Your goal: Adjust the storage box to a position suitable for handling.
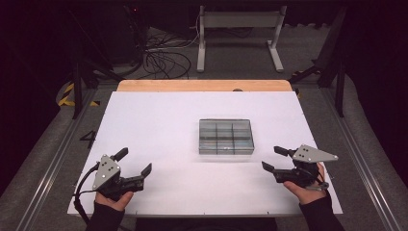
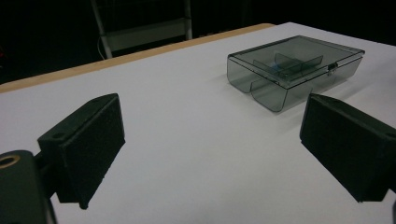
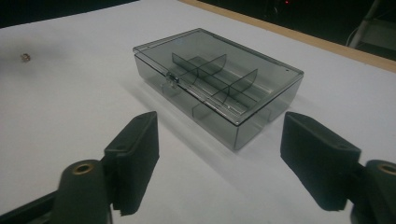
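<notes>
Your right gripper (image 1: 275, 160) and left gripper (image 1: 133, 161) rest near the table's (image 1: 159, 115) front edge, jaws apart and empty. Between them, farther back, sits the box (image 1: 226, 136): smoky clear plastic, lid shut, dividers inside, latch (image 3: 173, 79) on one long side. Approach level, brace one end, and work the latch gently.

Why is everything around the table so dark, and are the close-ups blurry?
High view: light falls on the white table alone, the floor beyond stays dim. Left gripper view: the box looks soft, with a faint shadow beside it. Right gripper view: the box is sharper; the near claw looks soft.
</notes>
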